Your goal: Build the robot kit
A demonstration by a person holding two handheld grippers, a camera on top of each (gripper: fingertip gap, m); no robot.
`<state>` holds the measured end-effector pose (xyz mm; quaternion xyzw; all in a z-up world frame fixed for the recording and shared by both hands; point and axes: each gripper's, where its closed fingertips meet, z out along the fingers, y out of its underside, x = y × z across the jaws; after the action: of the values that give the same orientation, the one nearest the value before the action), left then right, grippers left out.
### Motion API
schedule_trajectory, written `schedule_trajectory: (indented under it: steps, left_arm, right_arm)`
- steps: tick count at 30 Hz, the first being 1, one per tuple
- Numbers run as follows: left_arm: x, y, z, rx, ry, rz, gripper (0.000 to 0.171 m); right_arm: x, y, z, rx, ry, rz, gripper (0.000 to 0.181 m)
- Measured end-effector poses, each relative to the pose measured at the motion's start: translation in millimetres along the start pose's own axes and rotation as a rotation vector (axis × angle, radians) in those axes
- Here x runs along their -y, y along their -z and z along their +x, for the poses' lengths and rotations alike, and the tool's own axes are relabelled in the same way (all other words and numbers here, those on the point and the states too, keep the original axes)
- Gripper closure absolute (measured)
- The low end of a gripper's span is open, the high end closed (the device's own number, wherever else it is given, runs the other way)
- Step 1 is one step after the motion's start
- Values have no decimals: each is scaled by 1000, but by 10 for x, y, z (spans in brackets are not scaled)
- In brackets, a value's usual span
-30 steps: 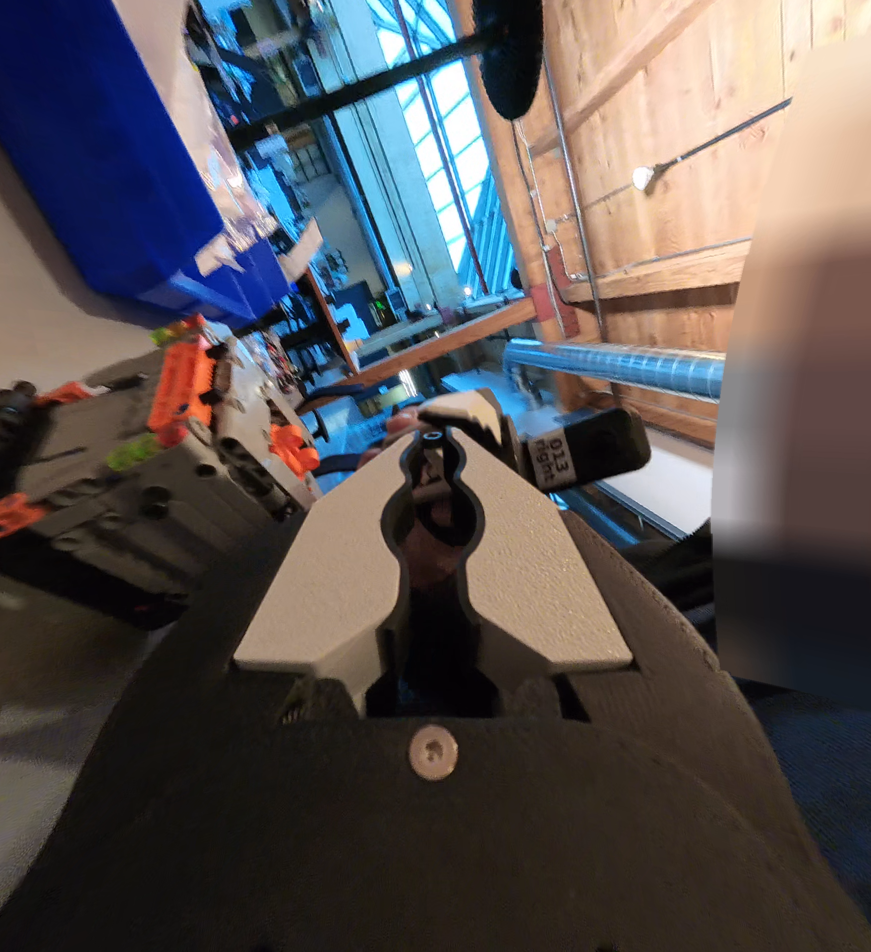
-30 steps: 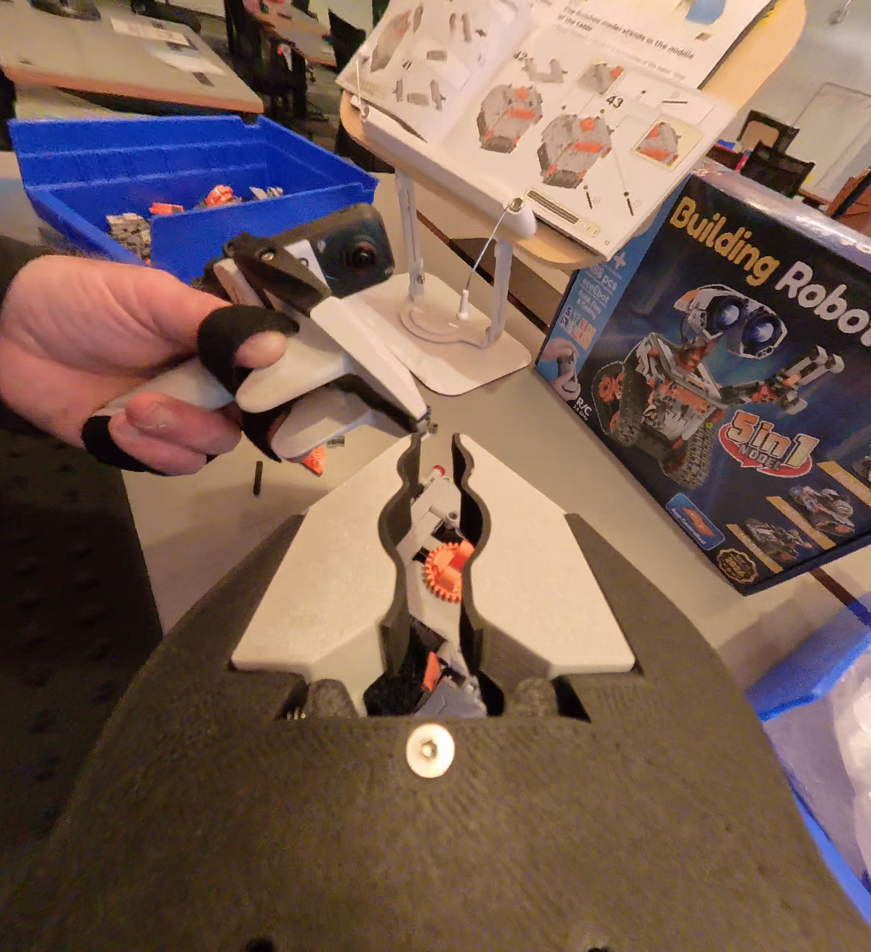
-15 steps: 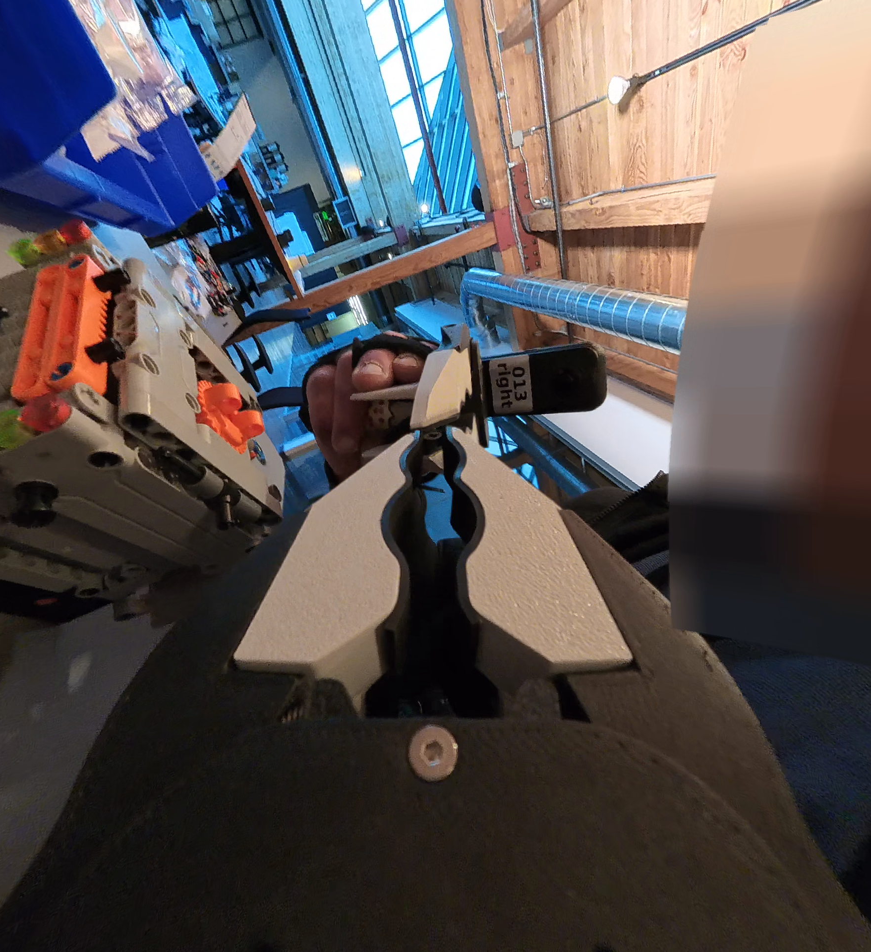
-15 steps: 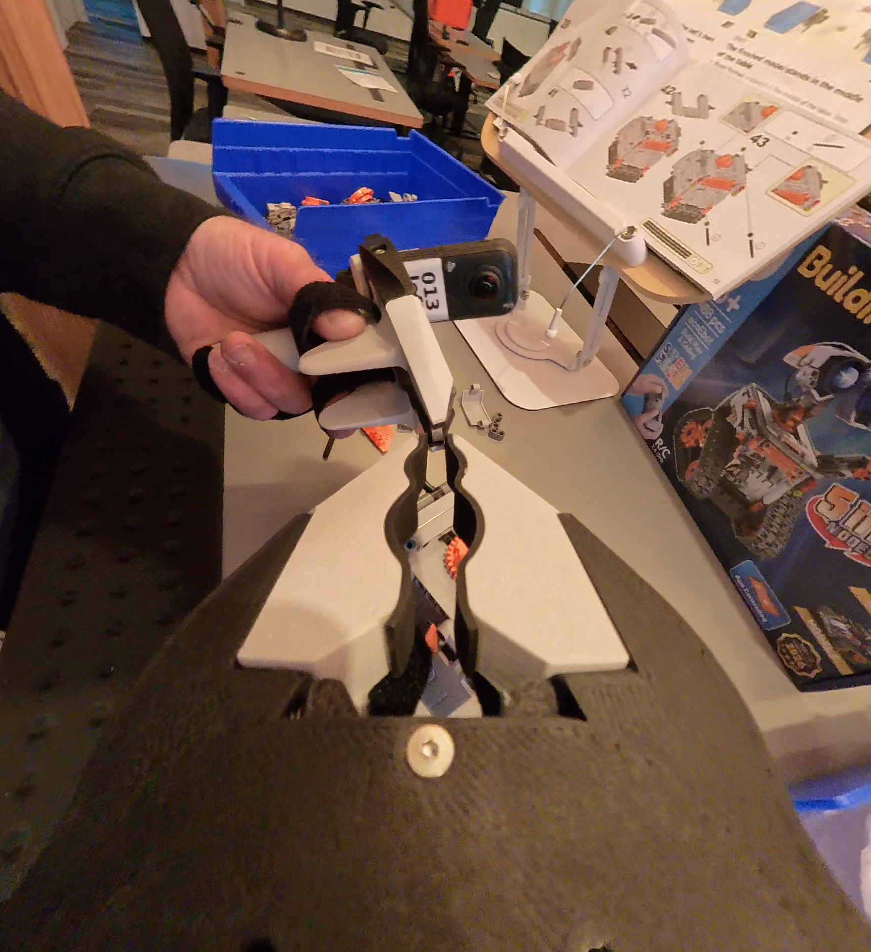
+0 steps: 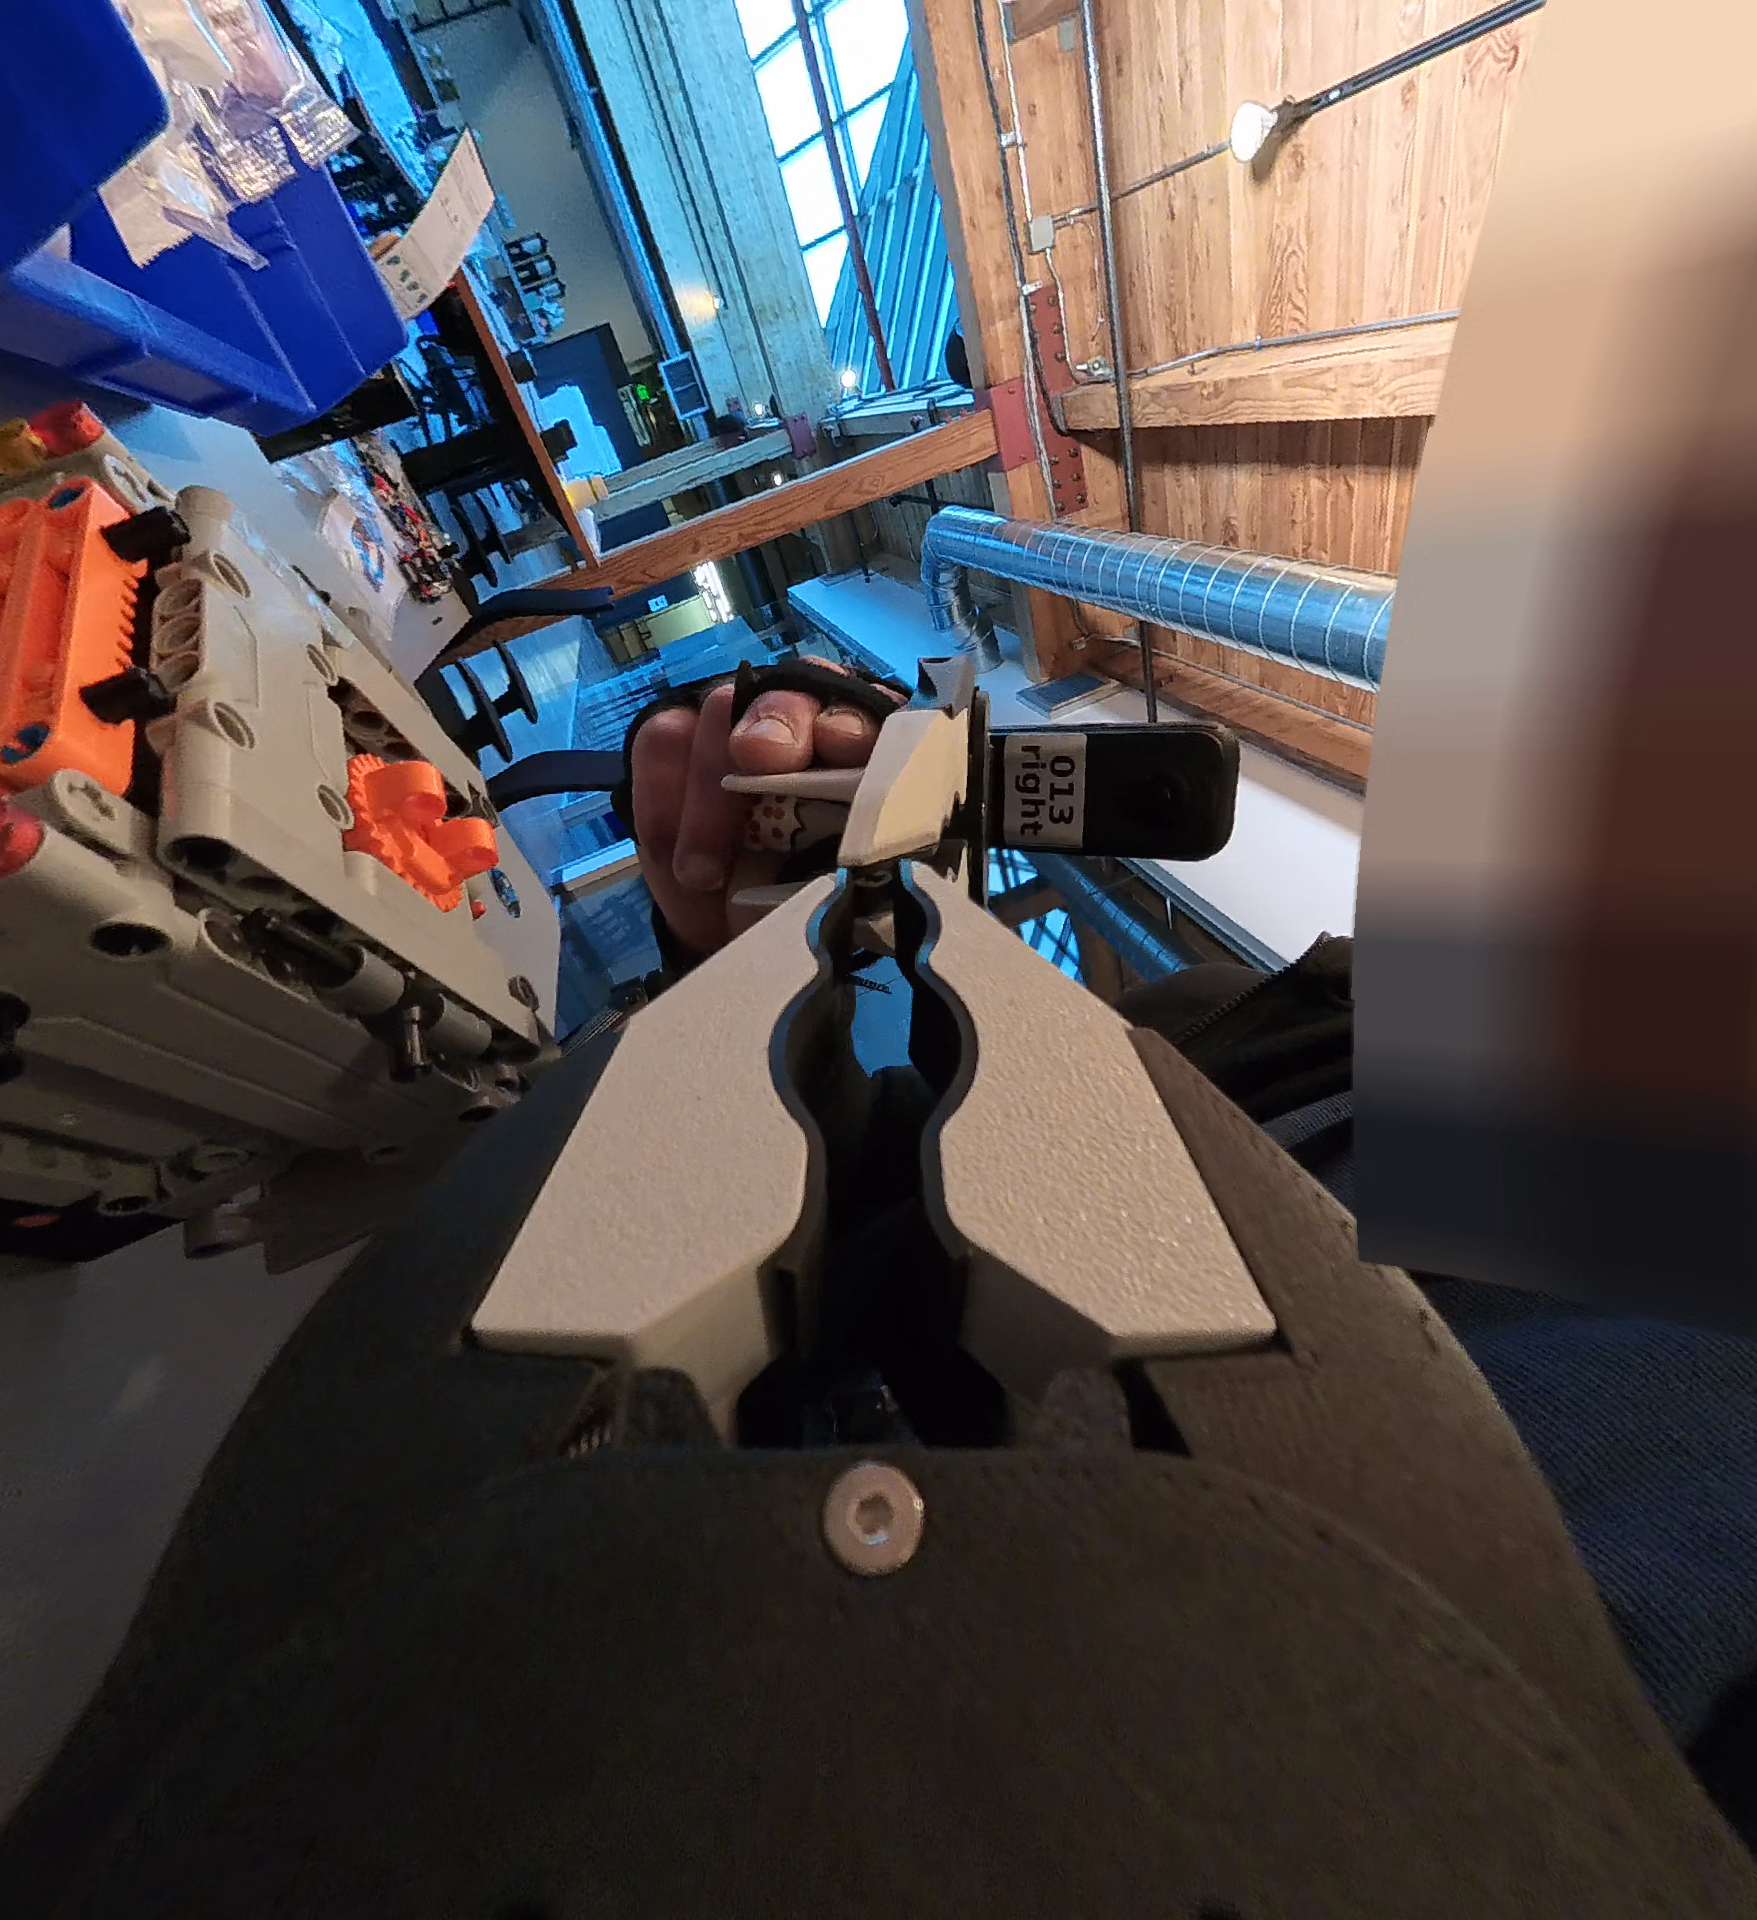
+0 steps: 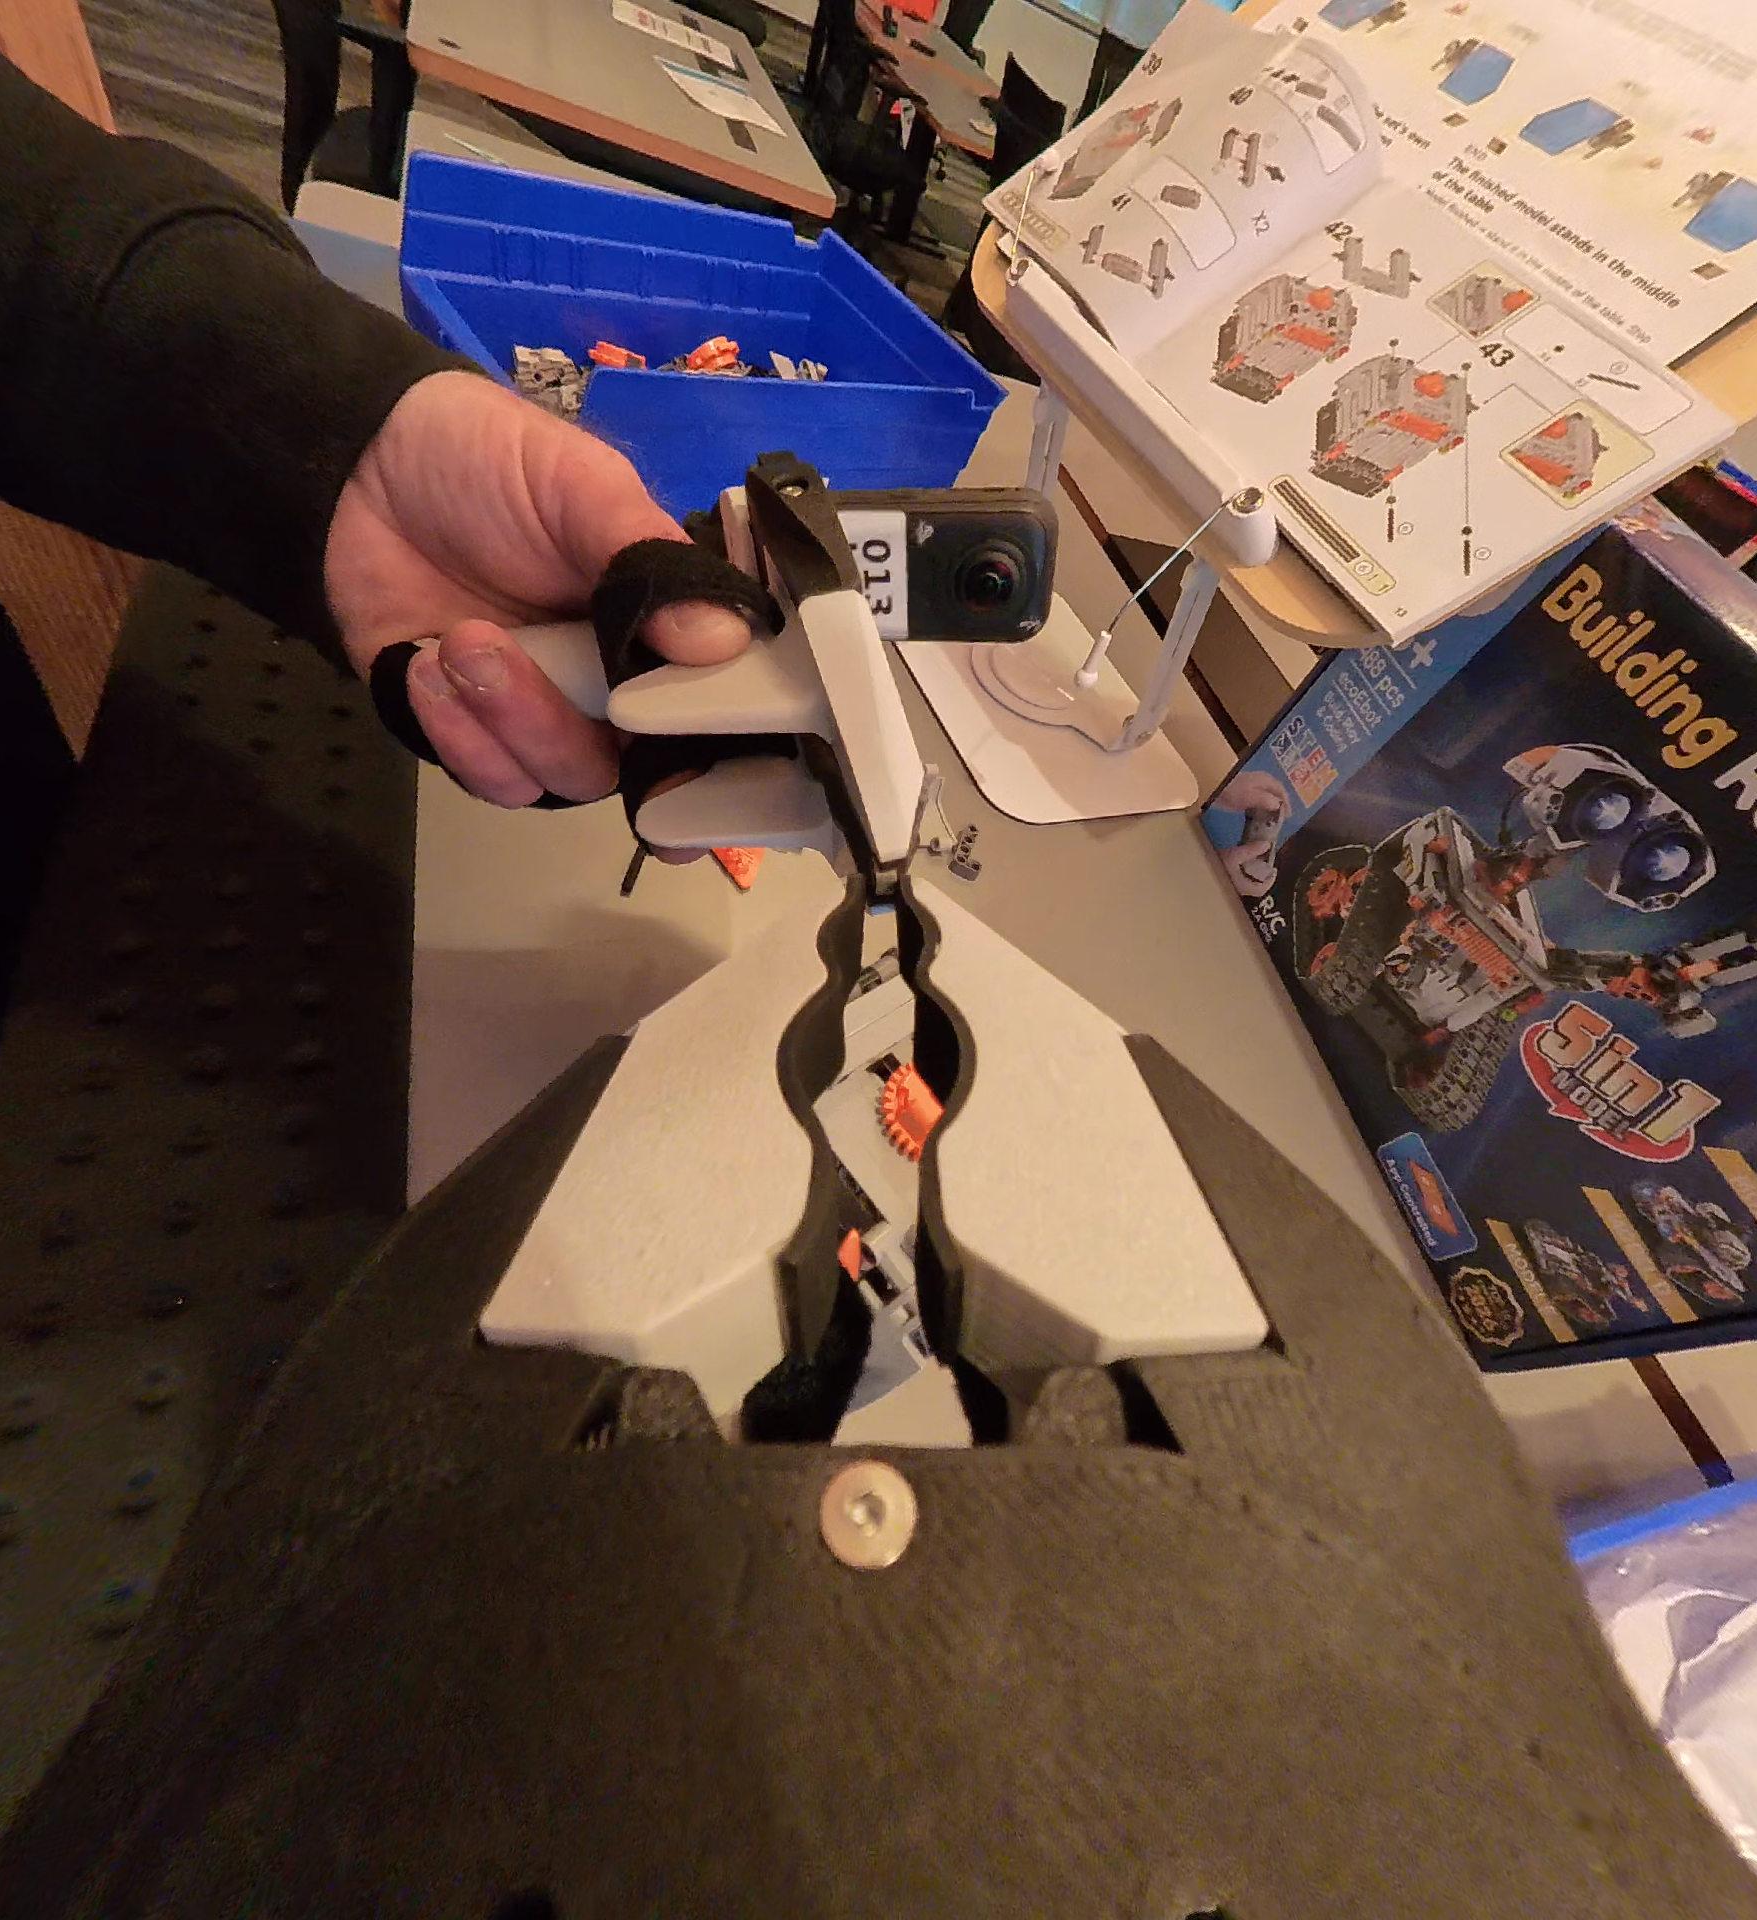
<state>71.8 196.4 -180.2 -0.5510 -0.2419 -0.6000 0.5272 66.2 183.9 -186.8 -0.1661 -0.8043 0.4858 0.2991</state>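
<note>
Two hand-held grippers meet tip to tip above a grey table (image 6: 562, 987), each built from pale, grainy plastic fingers with wavy black pads set in a matte black shell. Seen along its own fingers, the left gripper (image 5: 869, 899) is drawn in to a narrow slit, and the right gripper (image 6: 882, 909) looks the same; the tips overlap, so whether either is pinching a small part cannot be told. A left hand (image 6: 479, 582) in a black sleeve, with fabric loops round its fingers, squeezes the left tool's handles below a small black camera (image 6: 957, 566); the right hand (image 5: 708, 790) grips the other. The model (image 5: 230, 831), a blocky grey brick build with an orange gear (image 5: 417, 821) and studded beams, sits on the table directly beneath the right gripper and shows through the gap between its pads. Loose small parts (image 6: 962, 840) lie just beyond the tips. A blue bin (image 6: 749, 301) holding grey and orange pieces stands behind, near an open instruction booklet (image 6: 1373, 260) propped on a white stand (image 6: 1061, 727), with a dark printed box (image 6: 1580, 935) to the right.
</note>
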Motion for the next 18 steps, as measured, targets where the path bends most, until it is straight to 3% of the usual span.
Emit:
schedule_trajectory:
  steps: [11, 17, 18]
  left_arm:
    - [-76, -44, -5, 34, -12, -60, 167]
    - [-78, -112, 39, 83, -117, -76, 166]
    - [-64, -126, 41, 98, -132, -68, 157]
  right_arm:
    - [-9, 61, -52, -22, 64, -75, 180]
    - [37, 140, -14, 22, -64, 16, 181]
    - [57, 164, 9, 24, -88, 43, 181]
